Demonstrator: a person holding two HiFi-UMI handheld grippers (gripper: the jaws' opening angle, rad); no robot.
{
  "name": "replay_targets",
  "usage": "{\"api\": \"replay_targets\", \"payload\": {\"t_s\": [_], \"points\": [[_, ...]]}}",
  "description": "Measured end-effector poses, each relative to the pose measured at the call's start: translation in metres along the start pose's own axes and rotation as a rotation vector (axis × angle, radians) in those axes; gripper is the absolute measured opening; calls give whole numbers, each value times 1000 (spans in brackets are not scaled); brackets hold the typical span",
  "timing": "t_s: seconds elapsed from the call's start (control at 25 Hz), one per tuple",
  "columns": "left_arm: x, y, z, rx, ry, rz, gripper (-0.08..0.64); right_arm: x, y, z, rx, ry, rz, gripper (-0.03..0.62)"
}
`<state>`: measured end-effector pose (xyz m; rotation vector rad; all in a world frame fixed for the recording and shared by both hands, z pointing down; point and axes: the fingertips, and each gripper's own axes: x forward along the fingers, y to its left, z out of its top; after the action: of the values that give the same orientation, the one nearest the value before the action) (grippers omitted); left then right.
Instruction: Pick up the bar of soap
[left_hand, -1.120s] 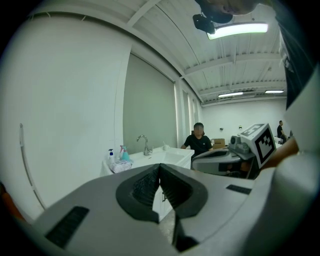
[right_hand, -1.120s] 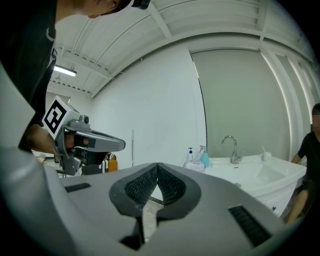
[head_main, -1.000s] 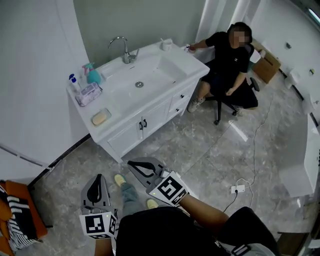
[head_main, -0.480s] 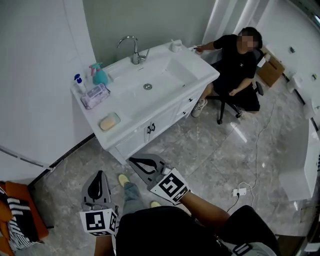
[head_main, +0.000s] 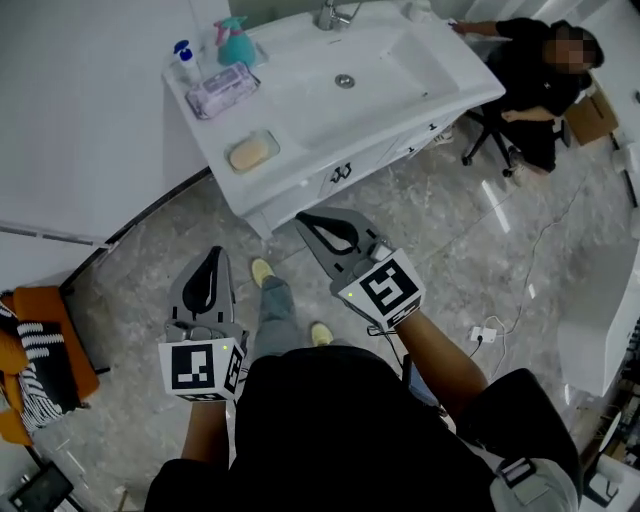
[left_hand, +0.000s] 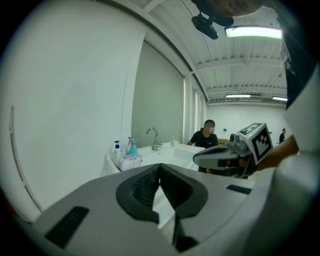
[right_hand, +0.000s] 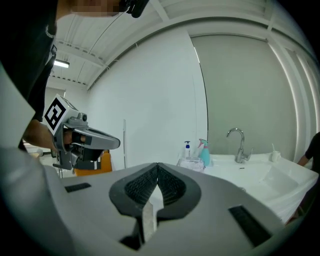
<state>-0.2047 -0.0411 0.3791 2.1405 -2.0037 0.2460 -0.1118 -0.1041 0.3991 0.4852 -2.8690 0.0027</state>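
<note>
Approach stage, by the look of it, with nothing grasped yet. The left gripper (head_main: 213, 253) and the right gripper (head_main: 306, 218) both hang over the marble floor (head_main: 440, 240), short of the white vanity surface (head_main: 300, 125), noses aimed at it.

The left gripper view shows the ribbed pads pressed together at the tip with nothing between them. The right gripper view gives the same story: pads meeting at the tip, empty.

And the target? The bar of soap (head_main: 251, 153), pale yellow, lies in a clear soap dish (head_main: 271, 141) near the front edge of the surface. That puts it ahead of both grippers and well apart from them, ahead and to the right of the left gripper's nose, ahead and to the left of the right gripper's. Neither gripper view catches the soap itself.

Beyond the soap from the grippers sit a pack of wipes (head_main: 222, 88), a teal spray bottle (head_main: 236, 42) and a blue-topped pump bottle (head_main: 183, 60). The basin (head_main: 390, 65) opens off to the right of them. A seated person (head_main: 535, 85) is past the far right end of the surface, clear of the action.

Next move, as I judge it: close the gap to the front edge, pick one gripper, spread its jaws wide before arriving, then come in over the dish so the pads straddle the bar. A bar of soap may be slick, so a square, centred bite matters.
</note>
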Motion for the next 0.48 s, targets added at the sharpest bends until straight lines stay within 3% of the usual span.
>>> {"api": "replay_targets", "payload": {"t_s": [0.48], "points": [[49,29,-7,-19,48,-22,11,33,-47,-13,25,57,-35,5]]}}
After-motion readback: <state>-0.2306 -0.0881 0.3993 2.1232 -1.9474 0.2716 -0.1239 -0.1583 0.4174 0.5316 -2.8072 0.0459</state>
